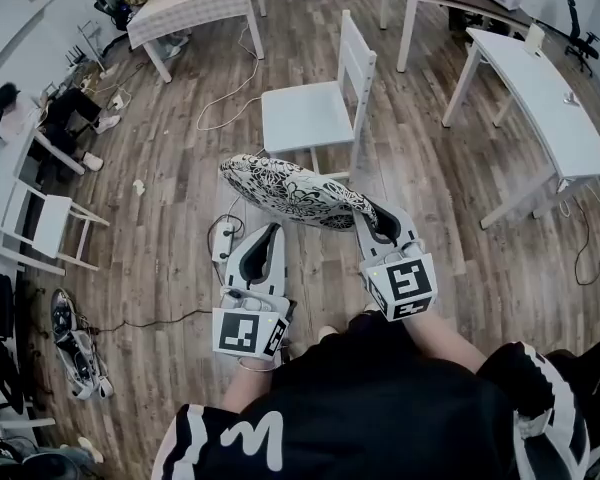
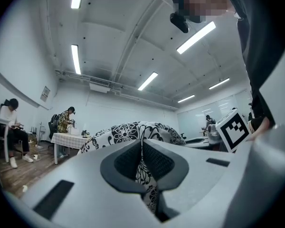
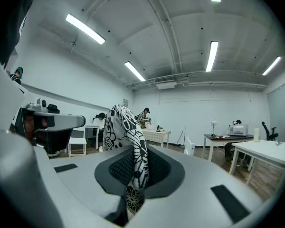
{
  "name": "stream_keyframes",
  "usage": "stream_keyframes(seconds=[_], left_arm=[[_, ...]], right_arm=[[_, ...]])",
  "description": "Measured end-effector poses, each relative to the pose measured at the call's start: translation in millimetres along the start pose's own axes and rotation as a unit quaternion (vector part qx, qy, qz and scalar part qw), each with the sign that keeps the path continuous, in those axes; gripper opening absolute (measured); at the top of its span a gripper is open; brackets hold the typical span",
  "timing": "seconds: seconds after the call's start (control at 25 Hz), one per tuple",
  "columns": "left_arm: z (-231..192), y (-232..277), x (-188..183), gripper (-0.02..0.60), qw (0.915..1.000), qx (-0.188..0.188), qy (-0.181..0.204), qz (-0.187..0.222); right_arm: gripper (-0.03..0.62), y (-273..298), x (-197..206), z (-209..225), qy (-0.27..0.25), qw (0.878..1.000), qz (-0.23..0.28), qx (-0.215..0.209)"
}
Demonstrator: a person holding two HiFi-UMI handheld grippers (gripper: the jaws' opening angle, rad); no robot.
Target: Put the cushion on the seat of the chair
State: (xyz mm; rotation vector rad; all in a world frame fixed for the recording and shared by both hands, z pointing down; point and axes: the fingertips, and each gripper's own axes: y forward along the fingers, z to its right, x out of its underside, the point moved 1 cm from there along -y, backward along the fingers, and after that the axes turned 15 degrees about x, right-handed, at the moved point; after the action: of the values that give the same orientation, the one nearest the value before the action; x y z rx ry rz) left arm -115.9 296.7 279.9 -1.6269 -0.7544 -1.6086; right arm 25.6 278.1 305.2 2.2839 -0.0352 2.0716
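At twelve o'clock from the person, just short of the white wooden chair (image 1: 305,118), the black-and-white floral fabric cushion (image 1: 290,190) hangs in the air. The left gripper (image 1: 272,233) pinches its seven o'clock edge and the right gripper (image 1: 372,216) its four o'clock edge, jaws nearly closed on fabric. Carrying it forward level, both hands matched, should land it flat on the seat.

1. The chair (image 1: 315,108)'s front legs drop out of sight behind the cushion (image 1: 290,190).
2. The cushion's edge away from the chair is buried inside the left gripper (image 1: 270,230) and right gripper (image 1: 366,211).
3. Right of the chair, a long surface (image 1: 550,108) is cut off.
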Motion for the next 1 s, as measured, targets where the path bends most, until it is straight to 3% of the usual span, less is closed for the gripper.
stream_keyframes(seconds=[1.0], left_arm=[[1, -6, 10, 0.014, 0.9997, 0.014, -0.021, 0.005]], right_arm=[[0.037, -9, 13, -8, 0.011, 1.0, -0.013, 0.01]])
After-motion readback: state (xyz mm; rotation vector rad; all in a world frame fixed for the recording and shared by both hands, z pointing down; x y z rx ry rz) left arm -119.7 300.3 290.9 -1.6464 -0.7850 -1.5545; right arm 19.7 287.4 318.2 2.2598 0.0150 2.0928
